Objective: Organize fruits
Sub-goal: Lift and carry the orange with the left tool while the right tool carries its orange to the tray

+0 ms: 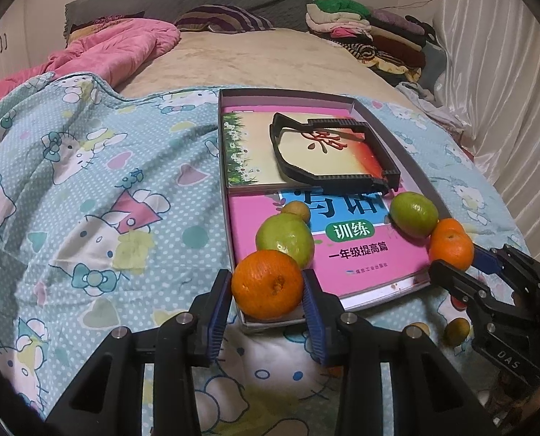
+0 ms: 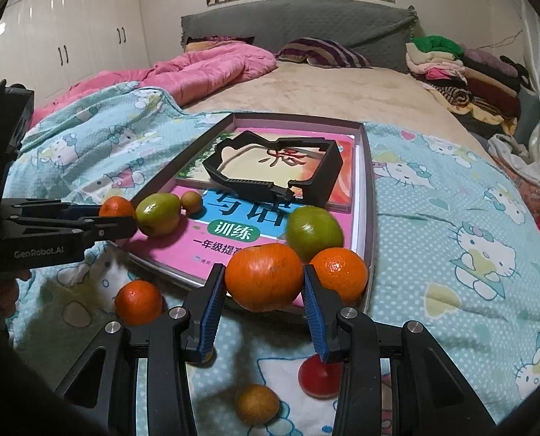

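1. Blue-padded left hand-held gripper (image 1: 267, 287) clamped a round orange tangerine (image 1: 266, 283) at the near corner of the shallow pink-lined box (image 1: 430, 192).
2. Right hand-held gripper (image 2: 264, 283) gripped a larger orange tangerine (image 2: 264, 276) over the box's edge.
3. Beyond each gripper, green fruits (image 1: 284, 239) lay on the pink book (image 1: 361, 254).

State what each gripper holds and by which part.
The left gripper clamps an orange by its two sides; the right gripper clamps another orange the same way.
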Tool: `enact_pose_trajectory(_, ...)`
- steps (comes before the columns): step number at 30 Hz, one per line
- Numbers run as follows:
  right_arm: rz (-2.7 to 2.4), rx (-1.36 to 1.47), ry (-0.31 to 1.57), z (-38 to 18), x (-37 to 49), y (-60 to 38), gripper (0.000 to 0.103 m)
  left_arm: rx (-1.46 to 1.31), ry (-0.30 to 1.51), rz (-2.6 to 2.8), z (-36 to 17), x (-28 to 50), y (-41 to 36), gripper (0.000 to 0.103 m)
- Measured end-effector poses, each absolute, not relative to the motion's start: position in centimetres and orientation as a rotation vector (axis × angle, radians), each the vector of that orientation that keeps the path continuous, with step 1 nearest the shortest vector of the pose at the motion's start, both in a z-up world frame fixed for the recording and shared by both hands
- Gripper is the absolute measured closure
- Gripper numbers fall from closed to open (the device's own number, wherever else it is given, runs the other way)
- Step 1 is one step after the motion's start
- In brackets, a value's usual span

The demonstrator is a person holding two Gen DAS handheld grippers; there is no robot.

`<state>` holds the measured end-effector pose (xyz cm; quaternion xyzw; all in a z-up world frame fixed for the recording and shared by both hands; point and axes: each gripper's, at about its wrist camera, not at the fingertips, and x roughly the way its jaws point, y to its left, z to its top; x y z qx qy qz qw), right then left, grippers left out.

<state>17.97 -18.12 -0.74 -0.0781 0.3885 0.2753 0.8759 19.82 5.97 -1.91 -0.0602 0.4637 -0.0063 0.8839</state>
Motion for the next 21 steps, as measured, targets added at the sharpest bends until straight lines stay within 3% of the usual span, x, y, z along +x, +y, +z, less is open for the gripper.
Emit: enact_pose_trajectory(21,0.664,-0.188,0.889,-1.6,20.4,-17.4,0.06,-0.122,0.973,-0.037,-2.3,20.2,6.1,0.062)
